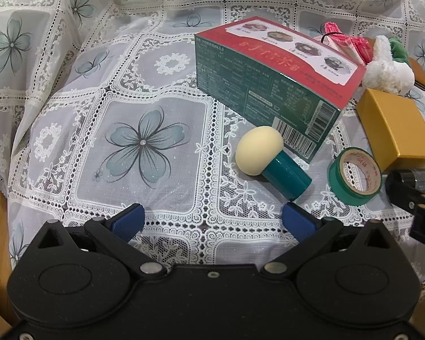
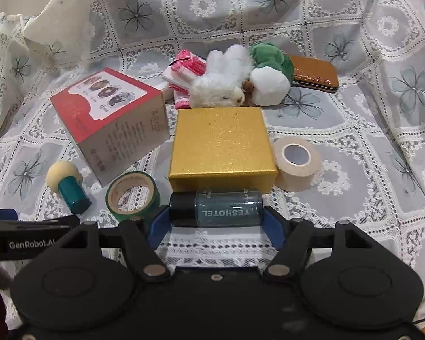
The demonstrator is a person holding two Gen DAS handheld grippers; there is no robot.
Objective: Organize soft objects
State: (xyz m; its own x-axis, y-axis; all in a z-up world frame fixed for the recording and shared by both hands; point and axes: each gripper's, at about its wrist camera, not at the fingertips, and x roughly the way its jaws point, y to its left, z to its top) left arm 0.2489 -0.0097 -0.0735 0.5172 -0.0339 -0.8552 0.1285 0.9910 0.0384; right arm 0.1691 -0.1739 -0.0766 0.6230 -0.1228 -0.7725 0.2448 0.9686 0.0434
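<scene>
Right gripper [image 2: 216, 221] is clamping a small blue-tinted bottle [image 2: 215, 208] sideways, cap to the left, pads bearing on its two ends. Bottle is lying just in front of the gold box [image 2: 222, 147]. Rigid and smooth; likely slippery end-to-end, so the hold looks marginal.

Left gripper [image 1: 212, 222] is hovering with jaws spread wide and nothing between them, above the lace tablecloth [image 1: 144, 141].

Mushroom-shaped sponge puff [image 1: 259, 155] is resting on its side just beyond, against the red tea box [image 1: 269, 85]. Cream head looks squashy and light; the teal stem looks firmer, so that is the better place to pinch.

White plush rabbit [image 2: 221, 85] and the green-and-white plush [image 2: 269, 76] are sitting touching behind the gold box: light, compressible, best grabbed through the body bulk.

Green tape roll [image 2: 133, 195] is lying near the puff.
</scene>
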